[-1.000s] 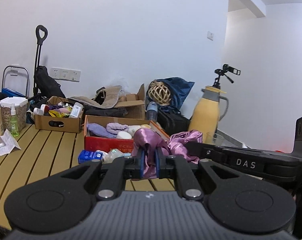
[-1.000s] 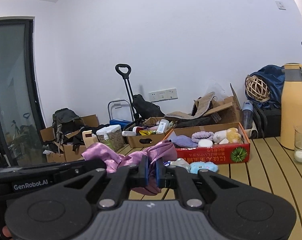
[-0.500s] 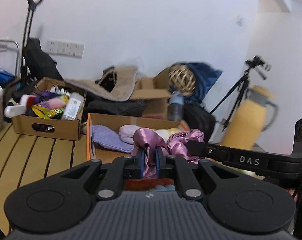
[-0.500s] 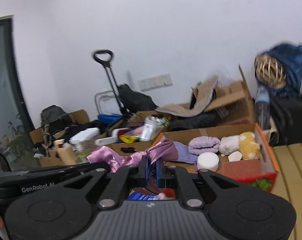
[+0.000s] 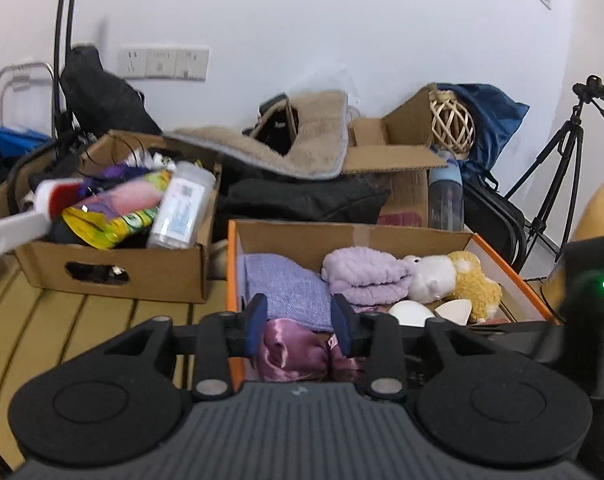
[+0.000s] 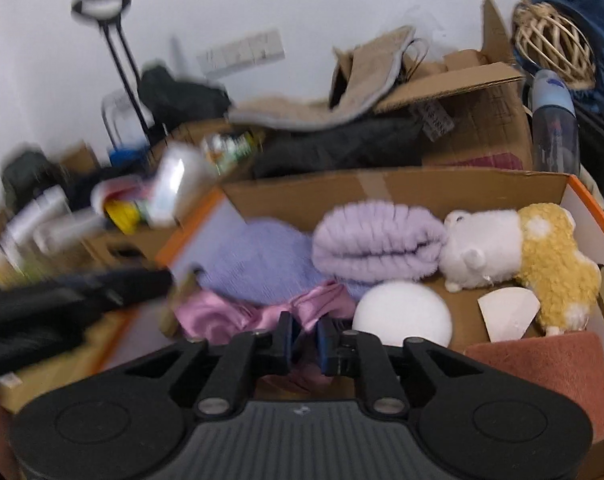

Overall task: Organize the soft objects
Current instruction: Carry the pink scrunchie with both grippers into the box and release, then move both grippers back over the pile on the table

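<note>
Orange box [image 6: 574,194]: pink satin cloth [image 6: 222,316] at near edge; behind it lilac knit, rolled lilac towel [image 6: 376,240], white ball, plush toy [image 6: 514,252].
Left hand-held gripper [image 5: 298,326]: jaws just parting, cloth loose between.
Right hand-held gripper [image 6: 304,338]: jaws just easing apart, narrow gap, cloth between.

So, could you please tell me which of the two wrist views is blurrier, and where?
Right wrist view: heavy motion smear at left, over the other black gripper; the plush toy stays fairly crisp. Left wrist view: sharper, slight smear on the clutter box; fisheye bends both.
</note>
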`<action>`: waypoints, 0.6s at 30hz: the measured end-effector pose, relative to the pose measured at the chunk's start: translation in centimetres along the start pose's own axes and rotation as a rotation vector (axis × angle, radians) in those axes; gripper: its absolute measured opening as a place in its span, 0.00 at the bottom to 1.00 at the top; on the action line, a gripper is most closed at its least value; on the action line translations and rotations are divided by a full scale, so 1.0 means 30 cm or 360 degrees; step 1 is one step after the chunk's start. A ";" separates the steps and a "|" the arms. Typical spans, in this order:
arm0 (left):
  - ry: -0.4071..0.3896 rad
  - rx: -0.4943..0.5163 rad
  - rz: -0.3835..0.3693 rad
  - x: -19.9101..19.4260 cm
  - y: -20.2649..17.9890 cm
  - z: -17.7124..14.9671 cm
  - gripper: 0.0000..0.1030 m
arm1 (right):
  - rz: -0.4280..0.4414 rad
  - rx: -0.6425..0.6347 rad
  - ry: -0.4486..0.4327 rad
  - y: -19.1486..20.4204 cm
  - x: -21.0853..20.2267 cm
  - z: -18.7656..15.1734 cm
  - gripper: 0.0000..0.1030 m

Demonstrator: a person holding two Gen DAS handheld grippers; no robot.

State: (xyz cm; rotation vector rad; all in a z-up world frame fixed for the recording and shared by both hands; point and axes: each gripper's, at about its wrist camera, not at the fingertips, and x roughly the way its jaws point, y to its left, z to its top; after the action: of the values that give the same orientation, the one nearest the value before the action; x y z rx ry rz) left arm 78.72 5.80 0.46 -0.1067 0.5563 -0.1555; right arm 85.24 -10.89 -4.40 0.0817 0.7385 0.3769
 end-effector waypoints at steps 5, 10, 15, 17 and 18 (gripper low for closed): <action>-0.0066 0.0090 0.0028 -0.138 -0.031 0.023 0.34 | -0.0016 -0.0009 -0.0031 -0.005 -0.064 0.023 0.32; -0.0192 0.0141 0.0069 -0.396 -0.046 0.047 0.35 | 0.0032 -0.0110 -0.0170 0.012 -0.339 0.040 0.41; -0.0303 0.0233 0.0095 -0.689 -0.065 0.006 0.39 | 0.0061 -0.0239 -0.0311 0.035 -0.684 -0.016 0.58; -0.0314 0.0255 0.0105 -0.792 -0.072 -0.044 0.44 | 0.0088 -0.0266 -0.0329 0.031 -0.816 -0.066 0.60; -0.0321 0.0265 0.0111 -0.835 -0.075 -0.075 0.47 | 0.0100 -0.0274 -0.0339 0.029 -0.872 -0.094 0.62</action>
State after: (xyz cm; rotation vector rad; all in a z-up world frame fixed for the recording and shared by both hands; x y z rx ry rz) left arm 56.27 7.86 11.82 0.0586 0.3437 -0.1211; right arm 65.39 -19.76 10.46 -0.0172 0.4920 0.4820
